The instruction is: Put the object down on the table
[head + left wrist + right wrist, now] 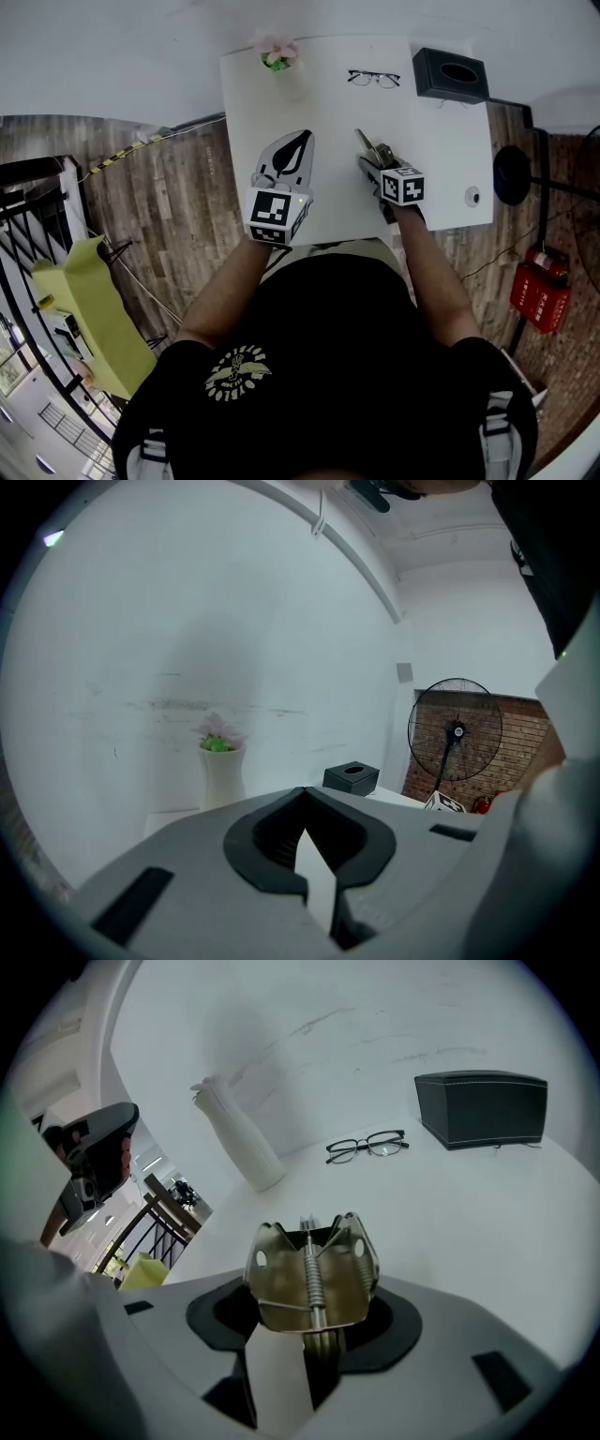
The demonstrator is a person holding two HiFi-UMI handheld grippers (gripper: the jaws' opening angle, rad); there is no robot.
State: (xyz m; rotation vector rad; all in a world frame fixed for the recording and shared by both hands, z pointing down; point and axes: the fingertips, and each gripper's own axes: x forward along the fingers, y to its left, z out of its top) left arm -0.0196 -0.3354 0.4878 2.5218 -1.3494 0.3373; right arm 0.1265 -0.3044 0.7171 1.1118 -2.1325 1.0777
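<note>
A metal spring clip (314, 1279) sits between the jaws of my right gripper (309, 1232), its two handles splayed apart. The jaws stand apart around it and I see no pad pressing on it, so the right gripper is open. In the head view the right gripper (370, 150) and the clip (378, 153) are low over the middle of the white table (441, 159). My left gripper (298, 141) hovers over the table's left part, tips together and nothing in them. Its own view shows the left gripper (305, 794) shut and pointing at the wall.
A pair of glasses (374, 79) (367, 1146) lies at the table's far side. A black tissue box (451, 75) (483, 1108) stands at the far right corner, a white vase with flowers (277, 58) (217, 761) at the far left. A small white round thing (472, 196) lies near the right edge.
</note>
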